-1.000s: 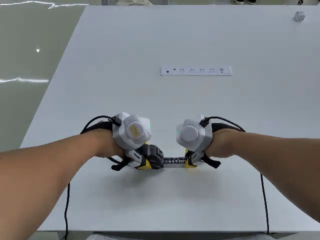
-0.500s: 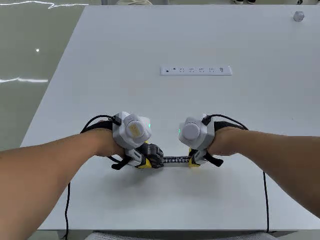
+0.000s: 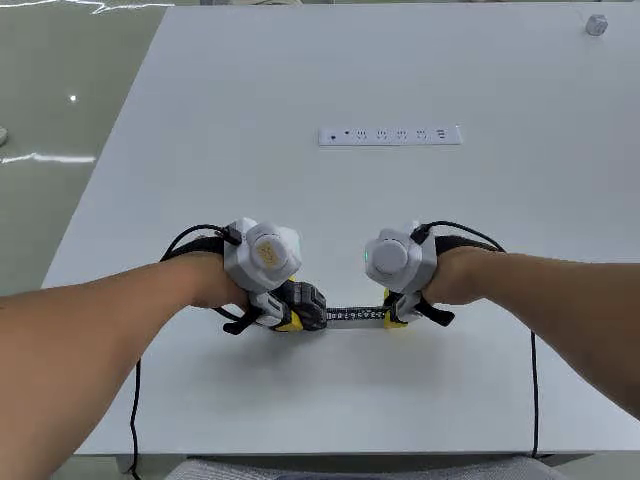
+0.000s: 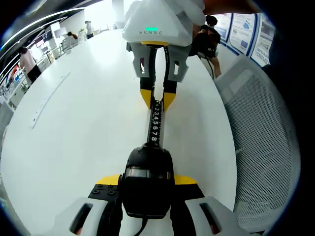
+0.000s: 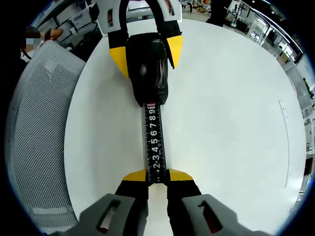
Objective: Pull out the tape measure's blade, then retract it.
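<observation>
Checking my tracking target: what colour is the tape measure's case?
The case is black, clearest in the right gripper view.

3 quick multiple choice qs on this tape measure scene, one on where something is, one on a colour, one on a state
1. Where does the power strip lie on the table?
A. Farther out than the left gripper and the right gripper, near the table's middle
B. Between the two grippers
C. At the near edge, under a forearm

2. What colour is the tape measure case?
A. Red
B. Blue
C. Black

3. What state is the blade in?
A. Fully wound into the case
B. Partly pulled out, stretched between the grippers
C. Lying loose, apart from the case

Answers:
1. A, the head view shows the strip beyond both grippers.
2. C, both gripper views show a black case.
3. B, the numbered blade runs from the case in the left gripper to the right gripper's closed tips.
</observation>
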{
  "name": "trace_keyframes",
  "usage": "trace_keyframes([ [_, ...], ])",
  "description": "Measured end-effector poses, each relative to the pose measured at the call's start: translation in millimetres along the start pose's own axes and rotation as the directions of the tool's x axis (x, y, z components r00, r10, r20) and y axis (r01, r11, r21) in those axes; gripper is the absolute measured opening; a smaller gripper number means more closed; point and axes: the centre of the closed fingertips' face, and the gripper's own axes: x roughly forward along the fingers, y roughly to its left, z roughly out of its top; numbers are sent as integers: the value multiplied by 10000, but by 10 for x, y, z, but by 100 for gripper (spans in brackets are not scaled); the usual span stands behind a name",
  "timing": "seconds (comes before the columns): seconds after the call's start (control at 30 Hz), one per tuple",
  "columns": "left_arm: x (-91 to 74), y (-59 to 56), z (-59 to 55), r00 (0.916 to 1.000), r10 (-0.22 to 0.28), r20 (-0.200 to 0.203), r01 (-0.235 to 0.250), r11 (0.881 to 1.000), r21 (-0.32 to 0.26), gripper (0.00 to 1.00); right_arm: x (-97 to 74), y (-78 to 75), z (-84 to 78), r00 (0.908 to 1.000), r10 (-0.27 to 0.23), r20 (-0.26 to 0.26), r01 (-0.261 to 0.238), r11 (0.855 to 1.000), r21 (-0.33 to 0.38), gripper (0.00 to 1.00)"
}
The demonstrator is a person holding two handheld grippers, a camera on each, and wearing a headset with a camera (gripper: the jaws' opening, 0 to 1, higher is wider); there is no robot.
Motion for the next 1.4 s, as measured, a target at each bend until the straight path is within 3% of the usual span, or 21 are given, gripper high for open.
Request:
trace_keyframes([
  [1.4, 3, 5, 6, 10000, 32, 18, -32, 10000, -61, 34, -93, -24, -277, 10000, -40, -52, 41, 9999, 162, 12],
])
